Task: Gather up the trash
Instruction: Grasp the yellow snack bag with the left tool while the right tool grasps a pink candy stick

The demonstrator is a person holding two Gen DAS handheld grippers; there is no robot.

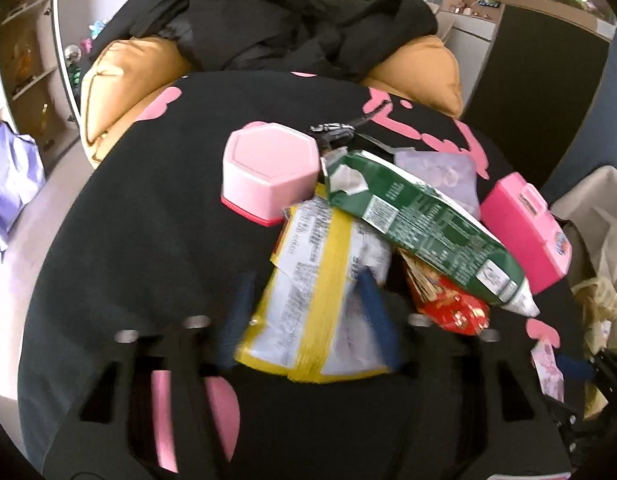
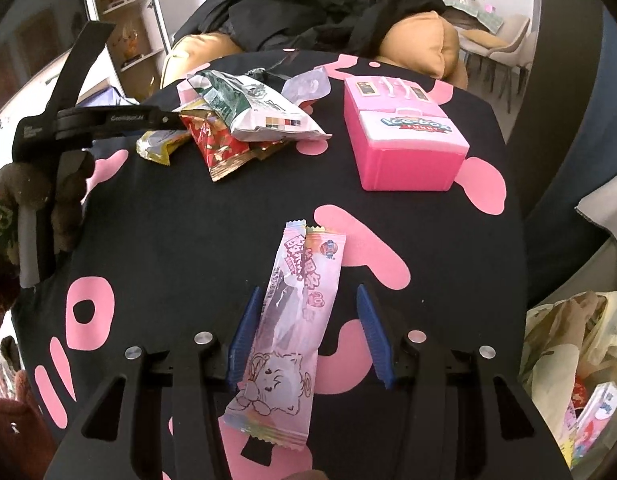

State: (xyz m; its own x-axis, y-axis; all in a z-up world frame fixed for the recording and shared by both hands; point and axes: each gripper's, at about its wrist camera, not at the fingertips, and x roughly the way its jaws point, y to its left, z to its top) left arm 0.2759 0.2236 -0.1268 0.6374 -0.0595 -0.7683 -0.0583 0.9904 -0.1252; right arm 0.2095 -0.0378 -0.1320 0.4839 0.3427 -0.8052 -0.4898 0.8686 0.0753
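Note:
A yellow and white snack wrapper (image 1: 308, 300) fills the gap between the blue pads of my left gripper (image 1: 305, 276), and both pads touch its edges. It lies at the near end of a trash pile, under a green bag (image 1: 420, 224) and beside a red wrapper (image 1: 448, 300). A long pink candy wrapper (image 2: 292, 320) lies flat on the black cloth between the fingers of my right gripper (image 2: 307, 290). That gripper is open: the left pad brushes the wrapper and the right pad stands clear of it.
The round table wears a black cloth with pink print (image 2: 168, 220). On it stand a pink hexagonal box (image 1: 268, 168) and a pink toy fridge box (image 2: 404, 140). A bin lined with a plastic bag (image 2: 568, 360) sits at the right. Behind is an orange sofa (image 1: 120, 80) piled with black clothes.

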